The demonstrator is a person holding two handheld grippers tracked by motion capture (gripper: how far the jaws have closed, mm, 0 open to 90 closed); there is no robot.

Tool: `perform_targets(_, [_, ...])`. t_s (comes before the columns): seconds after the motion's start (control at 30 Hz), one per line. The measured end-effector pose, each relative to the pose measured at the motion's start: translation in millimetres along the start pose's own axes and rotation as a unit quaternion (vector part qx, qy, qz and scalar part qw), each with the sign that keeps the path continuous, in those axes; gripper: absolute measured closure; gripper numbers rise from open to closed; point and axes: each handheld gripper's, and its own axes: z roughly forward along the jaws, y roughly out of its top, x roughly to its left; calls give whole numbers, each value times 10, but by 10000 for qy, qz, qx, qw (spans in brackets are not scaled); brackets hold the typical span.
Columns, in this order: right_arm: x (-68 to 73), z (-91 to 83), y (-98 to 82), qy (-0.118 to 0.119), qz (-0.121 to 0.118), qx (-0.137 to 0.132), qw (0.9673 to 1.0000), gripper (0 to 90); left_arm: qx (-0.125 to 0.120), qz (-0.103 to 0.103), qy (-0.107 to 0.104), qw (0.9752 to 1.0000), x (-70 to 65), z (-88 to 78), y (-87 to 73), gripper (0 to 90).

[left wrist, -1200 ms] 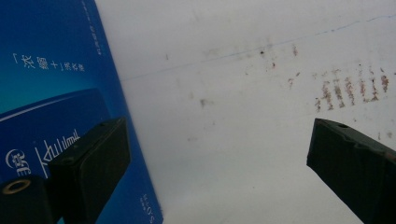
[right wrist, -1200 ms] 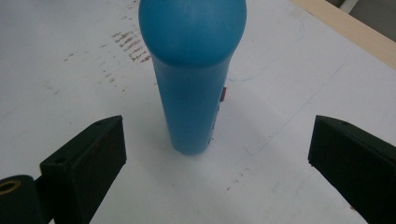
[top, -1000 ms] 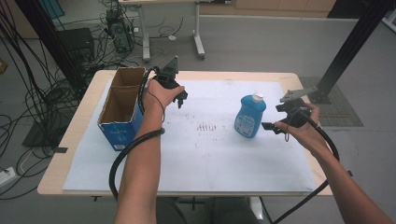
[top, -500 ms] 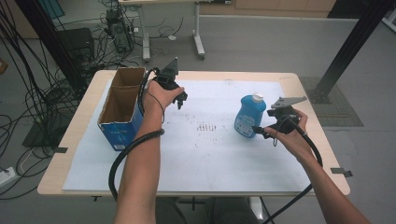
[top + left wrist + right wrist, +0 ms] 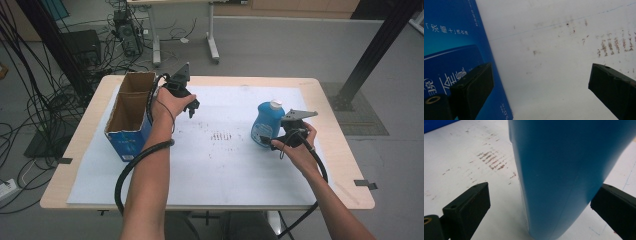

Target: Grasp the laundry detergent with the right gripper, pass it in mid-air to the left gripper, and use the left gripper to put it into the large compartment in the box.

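A: What takes up most of the high view?

B: The table (image 5: 330,150), under a white sheet (image 5: 225,170) with brown smudges at frame centre. At centre left stands an open blue cardboard box (image 5: 131,117).

A: And the bottle?

B: The blue bottle (image 5: 266,125) stands upright, right of centre, white cap on top.

A: The grippers?

B: The right gripper (image 5: 270,143) is at the bottle's base; in the right gripper view its jaws stand wide, the bottle (image 5: 569,170) between them, the right jaw just at its side. The left gripper (image 5: 191,106) hangs beside the box, jaws wide around nothing.
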Motion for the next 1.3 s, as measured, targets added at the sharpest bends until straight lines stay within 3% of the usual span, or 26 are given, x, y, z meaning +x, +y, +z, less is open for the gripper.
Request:
perform_targets(0.47, [-47, 42, 16, -119, 84, -189, 9997, 21, -7, 15, -5, 10000, -22, 12, 20, 67])
perform_targets(1.3, [-11, 56, 31, -103, 86, -380, 9992, 20, -34, 28, 18, 10000, -34, -35, 20, 66])
